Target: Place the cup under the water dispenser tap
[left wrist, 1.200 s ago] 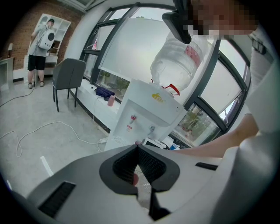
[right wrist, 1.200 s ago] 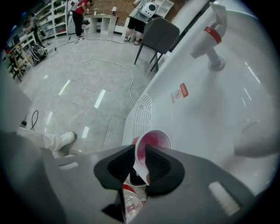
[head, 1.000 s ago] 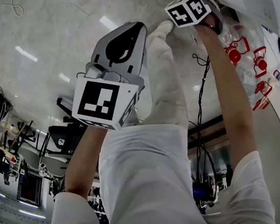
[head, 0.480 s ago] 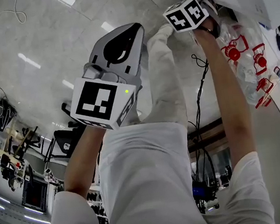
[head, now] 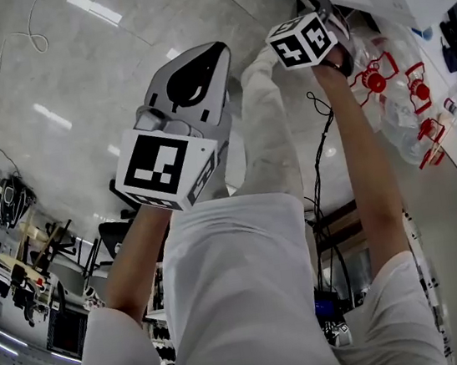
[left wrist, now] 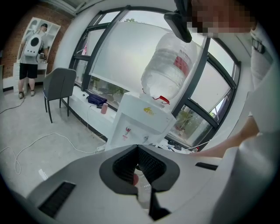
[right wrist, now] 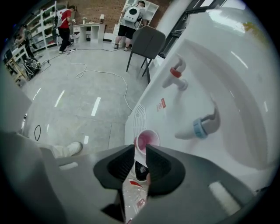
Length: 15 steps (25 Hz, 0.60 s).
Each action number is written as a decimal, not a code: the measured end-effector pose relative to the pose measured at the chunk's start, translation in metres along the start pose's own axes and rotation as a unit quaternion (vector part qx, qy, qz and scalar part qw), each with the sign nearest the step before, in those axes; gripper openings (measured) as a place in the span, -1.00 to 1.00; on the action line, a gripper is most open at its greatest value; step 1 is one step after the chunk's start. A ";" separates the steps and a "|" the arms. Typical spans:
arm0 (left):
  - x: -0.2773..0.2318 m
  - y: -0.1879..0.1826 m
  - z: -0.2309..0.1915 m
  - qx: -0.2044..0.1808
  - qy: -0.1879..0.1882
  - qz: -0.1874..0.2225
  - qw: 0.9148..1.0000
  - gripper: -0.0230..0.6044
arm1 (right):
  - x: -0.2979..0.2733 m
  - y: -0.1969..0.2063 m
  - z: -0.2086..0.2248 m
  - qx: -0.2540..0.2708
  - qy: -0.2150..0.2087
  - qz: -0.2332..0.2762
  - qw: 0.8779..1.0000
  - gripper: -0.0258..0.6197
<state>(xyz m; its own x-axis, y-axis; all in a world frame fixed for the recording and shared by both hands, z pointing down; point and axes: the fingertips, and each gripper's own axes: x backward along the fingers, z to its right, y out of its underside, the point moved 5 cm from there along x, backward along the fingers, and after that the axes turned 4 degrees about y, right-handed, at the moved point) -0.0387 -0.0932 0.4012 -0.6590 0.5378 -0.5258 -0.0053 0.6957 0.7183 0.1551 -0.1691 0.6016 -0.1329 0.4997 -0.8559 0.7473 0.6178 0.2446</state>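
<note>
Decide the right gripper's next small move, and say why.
Probably ease the right gripper and its cup sideways toward the blue tap. The jaws are clamped on the cup, which sits off to one side of that spout and is not yet beneath it.

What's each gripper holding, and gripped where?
The right gripper pinches the pink cup by its side wall, below the rim. The left gripper is shut and empty.
</note>
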 end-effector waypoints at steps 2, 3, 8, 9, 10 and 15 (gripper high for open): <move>0.004 -0.004 0.002 -0.004 0.002 0.001 1.000 -0.92 | 0.011 0.001 0.001 -0.004 -0.001 0.004 1.000 -0.64; 0.006 -0.005 0.003 -0.006 0.003 0.003 1.000 -0.92 | 0.016 0.001 0.002 -0.005 0.001 0.007 1.000 -0.65; 0.019 -0.011 0.009 -0.014 0.011 0.005 1.000 -0.92 | 0.048 -0.002 0.008 -0.022 0.012 0.021 0.999 -0.72; 0.021 -0.012 0.010 -0.015 0.013 0.005 1.000 -0.92 | 0.054 -0.003 0.009 -0.028 0.014 0.024 0.999 -0.73; 0.024 -0.013 0.012 -0.017 0.015 0.005 1.000 -0.92 | 0.060 -0.004 0.011 -0.036 0.016 0.028 0.999 -0.73; 0.040 -0.020 0.018 -0.023 0.018 0.012 0.999 -0.92 | 0.095 -0.008 0.022 -0.064 0.033 0.049 0.996 -0.80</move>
<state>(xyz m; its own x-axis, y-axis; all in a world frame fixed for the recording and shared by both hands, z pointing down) -0.0511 -0.0771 0.3578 -0.6860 0.5367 -0.4913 -0.0228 0.6591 0.7517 0.1509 -0.1397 0.5089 -0.1094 0.5971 -0.7947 0.6702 0.6347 0.3846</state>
